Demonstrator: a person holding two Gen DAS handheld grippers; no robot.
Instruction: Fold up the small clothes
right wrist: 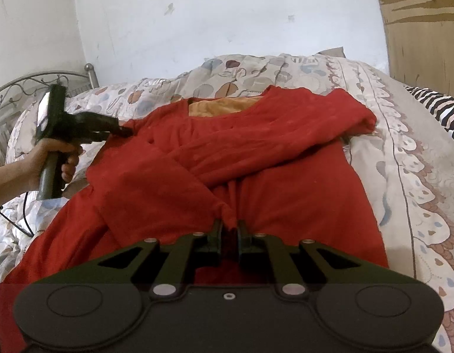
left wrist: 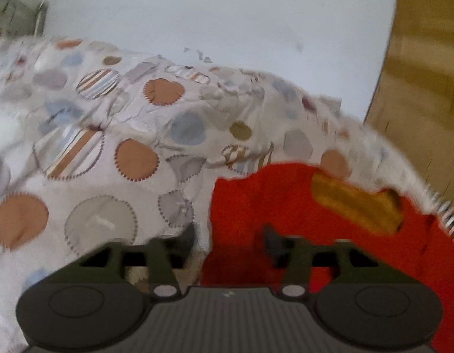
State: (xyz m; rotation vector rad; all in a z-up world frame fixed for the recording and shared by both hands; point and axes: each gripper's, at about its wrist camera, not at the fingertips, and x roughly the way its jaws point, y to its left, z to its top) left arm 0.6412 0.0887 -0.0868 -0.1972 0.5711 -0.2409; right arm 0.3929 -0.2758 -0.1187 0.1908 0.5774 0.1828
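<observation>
No words or labels can be read anywhere in these pictures. On the far left of the right wrist view, a bare hand point(right wrist: 54, 158) grips the dark handle of the left gripper point(right wrist: 121, 131), with the arm coming in low from the left edge. That gripper points to the right, and its tip touches the left shoulder of the red shirt point(right wrist: 227, 158). In the left wrist view its two fingers point(left wrist: 187, 234) are wide apart, with one over the spotted bedspread point(left wrist: 109, 135) and the other over the red cloth, and this view is blurry. Behind the hand stands a curly metal bed frame point(right wrist: 35, 82). The red shirt lies spread out in the middle of the bed, on top of the bedspread. Its neck points to the white wall point(right wrist: 227, 14), and a yellow-orange patch point(right wrist: 224, 106) shows inside the neck. One sleeve is folded across the chest toward the left, and its end comes down to the right gripper point(right wrist: 229, 229) at the bottom middle. The fingers point(right wrist: 216, 231) of that gripper are close together and pinch the sleeve end between them. On the far right is a striped cloth point(right wrist: 439, 108) at the bed's edge, and brown cardboard point(right wrist: 424, 23) leans up by the wall.
</observation>
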